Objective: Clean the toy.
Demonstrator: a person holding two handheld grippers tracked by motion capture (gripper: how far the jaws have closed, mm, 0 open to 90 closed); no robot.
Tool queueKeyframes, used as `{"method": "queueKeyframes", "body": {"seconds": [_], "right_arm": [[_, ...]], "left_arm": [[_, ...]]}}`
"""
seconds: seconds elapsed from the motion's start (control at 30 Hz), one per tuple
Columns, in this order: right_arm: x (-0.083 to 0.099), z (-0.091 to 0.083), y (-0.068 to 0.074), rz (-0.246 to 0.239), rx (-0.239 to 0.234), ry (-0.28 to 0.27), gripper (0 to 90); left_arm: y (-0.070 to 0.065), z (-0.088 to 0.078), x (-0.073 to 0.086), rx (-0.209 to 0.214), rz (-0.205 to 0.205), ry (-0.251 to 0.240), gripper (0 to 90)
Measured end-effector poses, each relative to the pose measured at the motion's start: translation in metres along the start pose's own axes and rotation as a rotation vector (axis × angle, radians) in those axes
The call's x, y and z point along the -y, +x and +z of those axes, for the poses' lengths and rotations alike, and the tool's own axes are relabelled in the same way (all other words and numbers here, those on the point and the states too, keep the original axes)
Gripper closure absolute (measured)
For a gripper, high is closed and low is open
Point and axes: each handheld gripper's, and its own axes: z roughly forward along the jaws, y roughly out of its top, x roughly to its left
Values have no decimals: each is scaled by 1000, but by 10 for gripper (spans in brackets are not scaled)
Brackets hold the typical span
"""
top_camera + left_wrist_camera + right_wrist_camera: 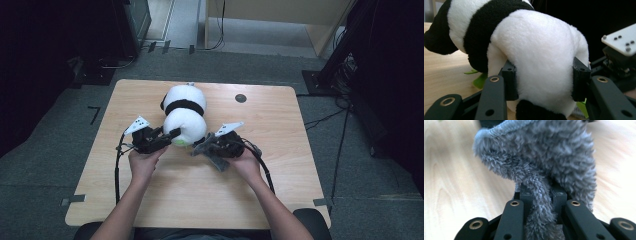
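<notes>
Here, a soft black-and-white plush panda point(184, 119) lies just past the middle of the pale wooden table point(280, 175), its rump clamped between the pads of the left gripper point(172, 134) at its seven o'clock. At its five o'clock, the right gripper point(199, 149) pinches a fuzzy grey cloth point(541, 165) tightly. The step looks like bringing cloth to toy; next, I judge, the cloth must be lifted onto the panda's body while the left grip steadies it.

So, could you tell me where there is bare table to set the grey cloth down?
Bare table lies right of the right gripper, and along the near edge. It is crowded mid-table, where the left gripper clamps the plush panda.
</notes>
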Motion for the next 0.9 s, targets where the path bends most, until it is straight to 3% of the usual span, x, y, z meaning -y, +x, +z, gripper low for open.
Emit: {"method": "queueKeyframes", "body": {"seconds": [0.17,0.33,0.43,0.57,0.7,0.9], "right_arm": [[2,-21,-22,93,16,-65,777],[-5,-49,-27,125,35,-165,777],[-12,-62,-23,104,41,-200,777],[-22,-72,-11,102,12,-252,774],[-26,-69,-4,101,-29,-261,778],[-34,-61,16,73,-61,-252,779]], "left_arm": [[2,0,1,-19,8,16,519],[0,2,2,-14,9,21,519],[-6,5,3,-3,25,30,520],[-13,10,6,9,45,44,519],[-23,16,11,2,87,59,519],[-27,21,14,11,70,69,520]]}}
